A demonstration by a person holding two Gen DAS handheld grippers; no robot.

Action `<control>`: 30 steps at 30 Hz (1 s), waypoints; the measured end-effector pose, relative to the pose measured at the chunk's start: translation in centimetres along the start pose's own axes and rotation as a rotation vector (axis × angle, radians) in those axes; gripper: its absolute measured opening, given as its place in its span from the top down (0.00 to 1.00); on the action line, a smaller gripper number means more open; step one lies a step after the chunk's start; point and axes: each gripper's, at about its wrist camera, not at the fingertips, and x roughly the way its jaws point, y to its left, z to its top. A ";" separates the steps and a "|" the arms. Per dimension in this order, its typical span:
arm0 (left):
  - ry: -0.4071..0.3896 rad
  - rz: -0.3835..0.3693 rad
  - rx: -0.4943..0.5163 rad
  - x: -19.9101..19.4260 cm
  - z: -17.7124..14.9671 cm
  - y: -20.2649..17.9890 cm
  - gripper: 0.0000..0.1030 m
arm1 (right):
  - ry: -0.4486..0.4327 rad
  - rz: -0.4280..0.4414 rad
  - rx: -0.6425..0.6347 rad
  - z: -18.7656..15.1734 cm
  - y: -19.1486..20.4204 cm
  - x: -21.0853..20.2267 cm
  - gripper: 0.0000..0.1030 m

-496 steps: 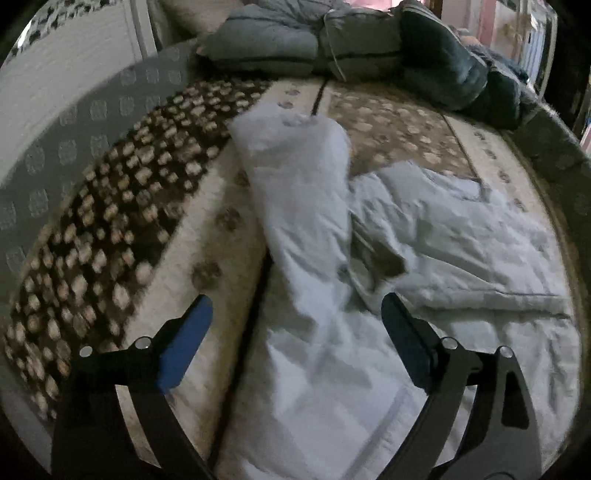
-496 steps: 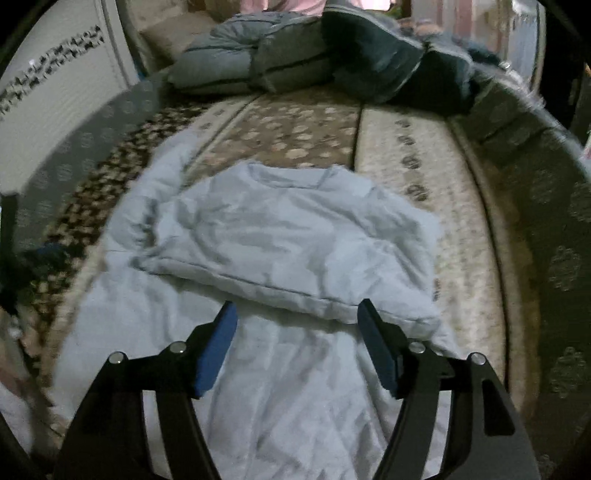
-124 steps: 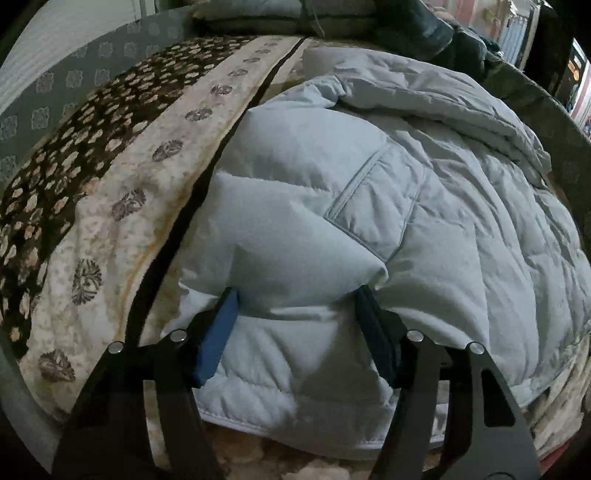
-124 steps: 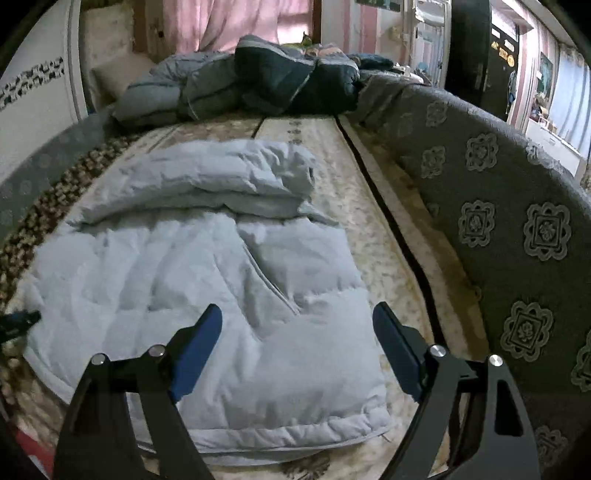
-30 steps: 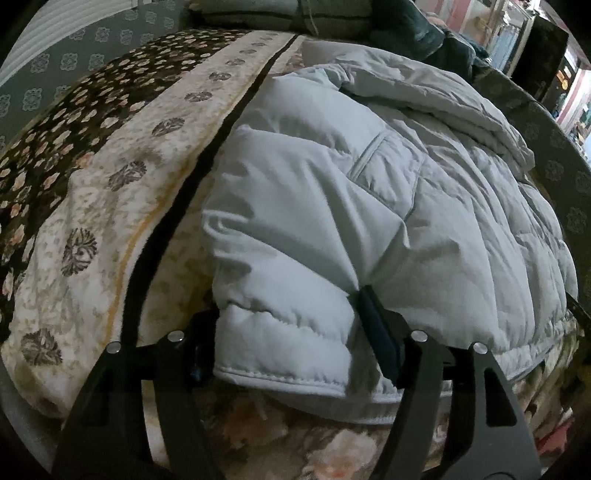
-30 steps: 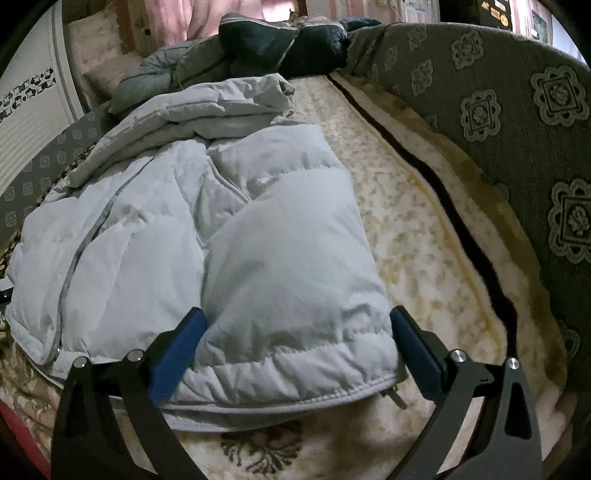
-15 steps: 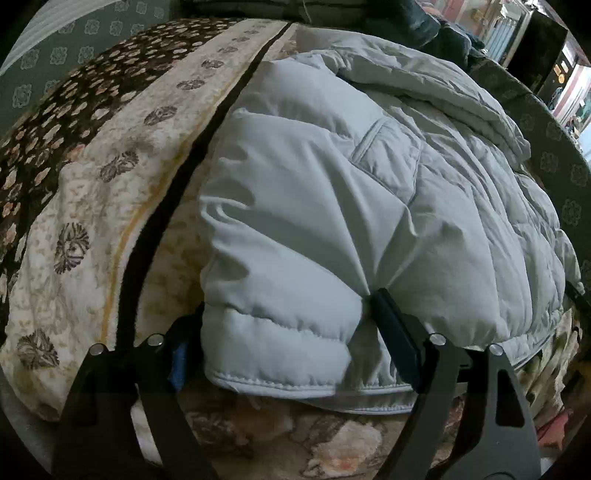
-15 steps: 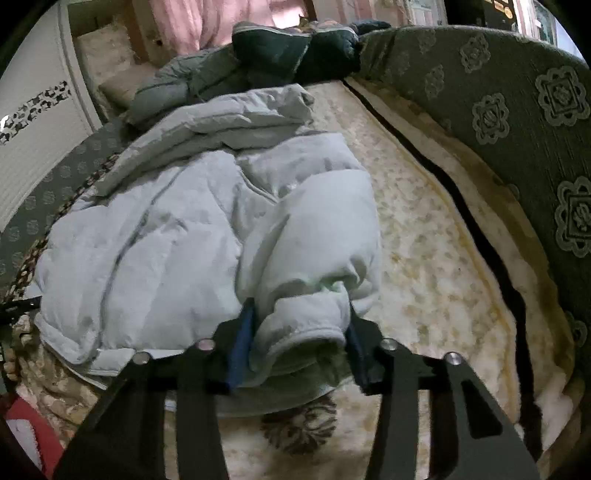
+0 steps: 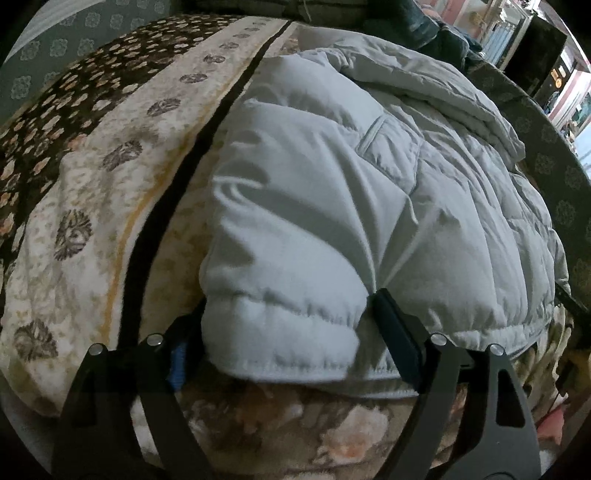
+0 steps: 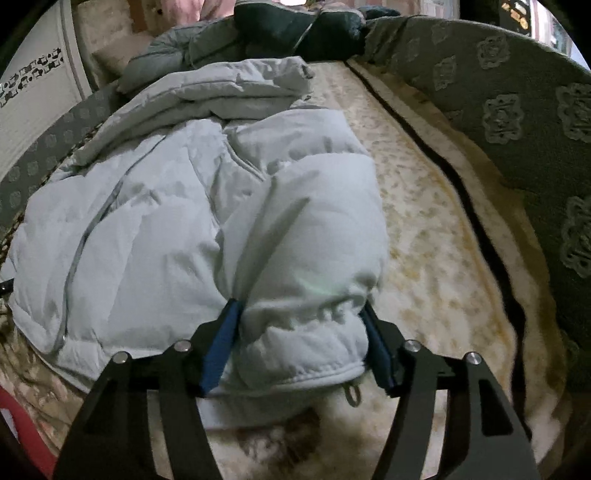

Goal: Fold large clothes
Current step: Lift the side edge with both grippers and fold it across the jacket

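Down on the patterned bed cover (image 9: pixel 92 177), a pale puffy jacket (image 9: pixel 369 192), spread wide with its hem along the near edge of the bed. Left gripper (image 9: pixel 280 332) pinching the hem's left corner, blue pads pressed into the padding on both sides, fabric bunched between them. Right gripper (image 10: pixel 299 347) clasped around the hem's right corner, jaws opening, the gathered padding between them with both pads touching it. A small zipper pull (image 10: pixel 352 395) dangling just below that corner. Beyond, at the far end of the bed, a heap of dark bedding (image 10: pixel 258 33).
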 end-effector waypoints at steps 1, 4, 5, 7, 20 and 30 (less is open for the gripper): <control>-0.003 -0.005 -0.009 -0.2 -0.2 0.1 0.22 | -0.007 0.002 0.010 -0.2 -0.2 -0.1 0.37; -0.011 -0.006 -0.007 -0.4 -0.2 -0.1 0.30 | -0.007 -0.001 0.027 -0.2 -0.2 0.2 0.35; -0.011 -0.007 -0.002 -0.4 0.0 -0.3 0.37 | 0.002 -0.004 0.024 0.1 0.1 0.3 0.36; -0.005 -0.015 -0.007 -0.5 0.4 -0.5 0.50 | 0.010 0.001 0.011 0.6 0.4 0.3 0.44; -0.054 -0.050 0.087 -4.5 6.4 -4.0 0.78 | -0.046 0.047 -0.052 7.1 0.9 -4.5 0.73; -0.136 -0.068 0.094 -7.0 13.9 -5.8 0.80 | -0.119 0.048 -0.076 14.5 2.0 -6.3 0.73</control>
